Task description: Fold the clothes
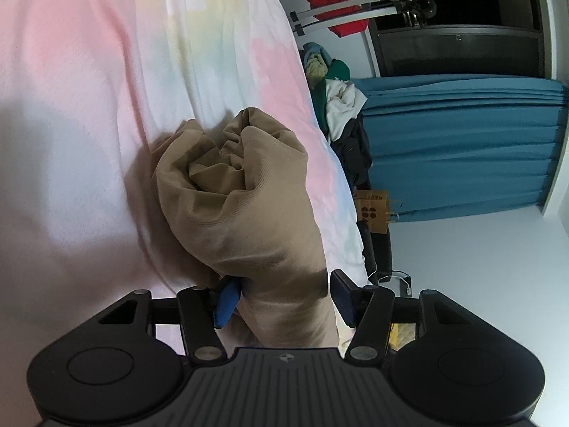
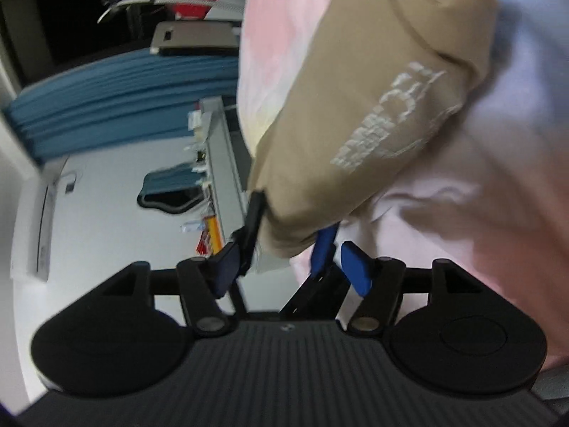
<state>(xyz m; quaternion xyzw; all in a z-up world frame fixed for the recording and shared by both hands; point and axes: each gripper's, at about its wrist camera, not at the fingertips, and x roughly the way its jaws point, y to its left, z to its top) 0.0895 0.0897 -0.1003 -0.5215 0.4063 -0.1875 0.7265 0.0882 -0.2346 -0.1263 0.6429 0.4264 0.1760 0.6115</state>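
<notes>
The tan garment (image 1: 234, 192) lies bunched on the pastel bed (image 1: 89, 114). Left gripper (image 1: 281, 299) jaws pinch its near end; right gripper (image 2: 291, 267) jaws stand open. Folding is unfinished; next, a regrip is needed.

Tan garment (image 1: 245, 192) with white lettering, pastel tie-dye sheet (image 1: 89, 89), blue curtain (image 1: 462, 142)

White block lettering on the tan garment (image 2: 373, 89), right of centre in the right wrist view, is too blurred to read. The brown paper bag (image 1: 373, 210) carries dark, illegible print.
</notes>
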